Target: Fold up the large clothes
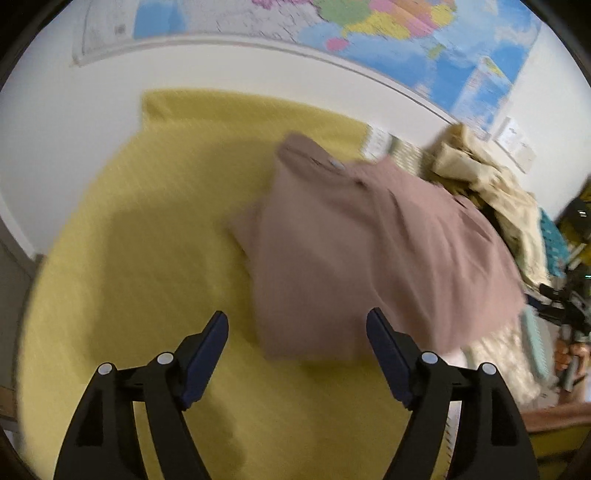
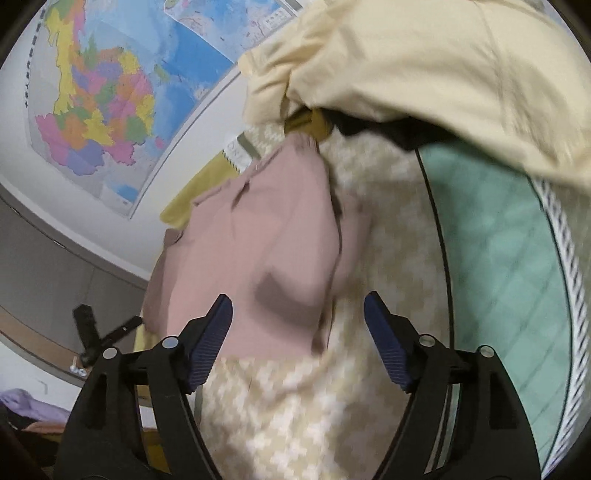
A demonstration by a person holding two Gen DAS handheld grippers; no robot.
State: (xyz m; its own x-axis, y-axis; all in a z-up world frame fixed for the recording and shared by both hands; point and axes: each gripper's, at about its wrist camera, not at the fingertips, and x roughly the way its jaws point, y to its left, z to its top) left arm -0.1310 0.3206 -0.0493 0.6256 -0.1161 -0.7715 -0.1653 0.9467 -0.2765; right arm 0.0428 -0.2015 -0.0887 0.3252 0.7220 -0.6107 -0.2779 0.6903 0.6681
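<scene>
A dusty-pink garment (image 1: pixel 354 251) lies folded over itself on the yellow bed cover (image 1: pixel 122 258), its right part spilling onto a patterned beige blanket. My left gripper (image 1: pixel 297 321) is open just in front of its near edge, with nothing between the blue pads. In the right wrist view the same pink garment (image 2: pixel 258 254) lies ahead and left. My right gripper (image 2: pixel 298 304) is open above its near corner and the checked beige blanket (image 2: pixel 295 406), and holds nothing.
A heap of cream clothes (image 1: pixel 491 184) is piled at the right by the wall; the same cream fabric (image 2: pixel 443 66) fills the top of the right view. A mint-green quilt (image 2: pixel 498 258) lies at the right. A coloured wall map (image 1: pixel 369 26) hangs behind.
</scene>
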